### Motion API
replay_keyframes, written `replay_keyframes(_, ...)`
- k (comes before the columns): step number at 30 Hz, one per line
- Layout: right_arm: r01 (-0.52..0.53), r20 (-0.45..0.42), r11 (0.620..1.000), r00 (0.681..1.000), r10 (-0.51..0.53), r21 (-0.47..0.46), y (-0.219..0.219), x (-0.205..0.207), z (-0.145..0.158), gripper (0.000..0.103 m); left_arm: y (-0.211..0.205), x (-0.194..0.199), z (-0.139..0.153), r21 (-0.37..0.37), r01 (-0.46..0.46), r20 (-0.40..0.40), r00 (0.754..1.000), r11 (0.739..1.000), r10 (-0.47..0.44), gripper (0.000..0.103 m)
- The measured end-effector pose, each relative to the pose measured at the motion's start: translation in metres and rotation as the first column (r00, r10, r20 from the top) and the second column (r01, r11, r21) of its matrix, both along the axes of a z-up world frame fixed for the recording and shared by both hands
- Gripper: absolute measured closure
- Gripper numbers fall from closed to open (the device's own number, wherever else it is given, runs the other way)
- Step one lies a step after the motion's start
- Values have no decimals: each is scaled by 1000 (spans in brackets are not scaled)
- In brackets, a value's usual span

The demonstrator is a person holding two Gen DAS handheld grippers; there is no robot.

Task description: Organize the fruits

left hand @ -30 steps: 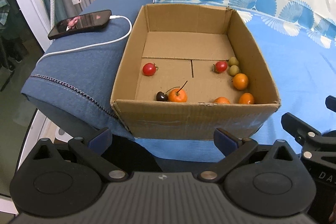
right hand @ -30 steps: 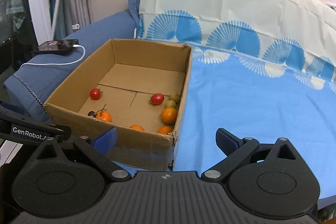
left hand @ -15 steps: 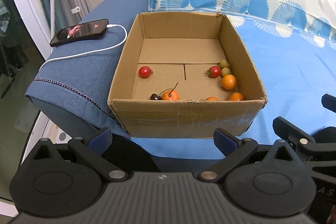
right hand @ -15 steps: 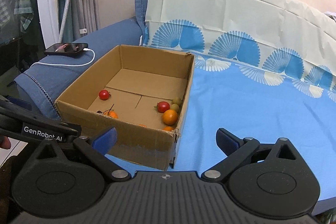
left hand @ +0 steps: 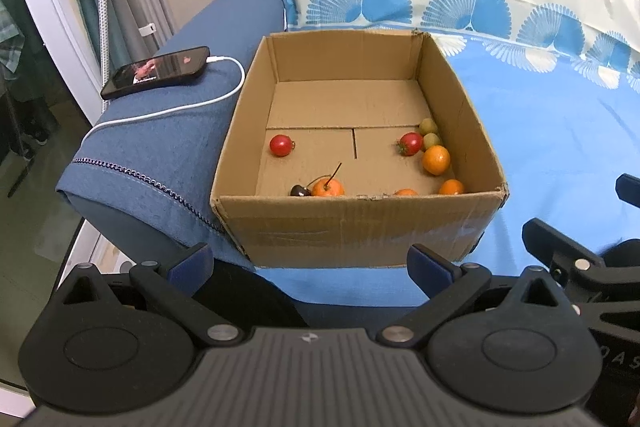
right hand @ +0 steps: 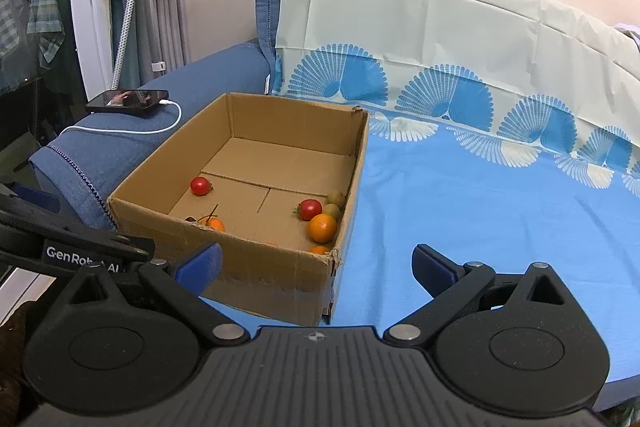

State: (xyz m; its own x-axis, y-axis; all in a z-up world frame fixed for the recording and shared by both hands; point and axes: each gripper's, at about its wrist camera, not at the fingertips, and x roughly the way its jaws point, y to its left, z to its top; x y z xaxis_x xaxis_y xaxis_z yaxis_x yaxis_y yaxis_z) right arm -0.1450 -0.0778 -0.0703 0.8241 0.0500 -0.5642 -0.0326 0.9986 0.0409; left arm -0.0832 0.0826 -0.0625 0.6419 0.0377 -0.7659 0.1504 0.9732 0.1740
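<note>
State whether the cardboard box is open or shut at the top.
Open: the cardboard box has no lid or flaps over it, and fruit lies visible on its floor.

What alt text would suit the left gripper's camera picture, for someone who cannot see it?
An open cardboard box sits on a blue sheet, holding small red, orange and green fruits and one dark cherry. The left gripper is open and empty in front of it. A charging phone lies on the blue armrest.

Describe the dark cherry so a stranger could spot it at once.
Find the cardboard box on the blue sheet and look just inside its near wall, towards the left. The dark cherry touches a stemmed orange fruit; it is the only near-black fruit there.
</note>
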Motion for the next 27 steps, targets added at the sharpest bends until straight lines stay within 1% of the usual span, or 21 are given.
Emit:
replay_keyframes(7,0,1,1000,1000,0,0,0,0,0,2,0,-1,0,8,-5,10,1000,1000,5,0)
replay_keyframes(27,1,-3,1000,1000,-1,4,1,0,-1,2,0,1,-1,21,-6,7,1000,1000,6,0)
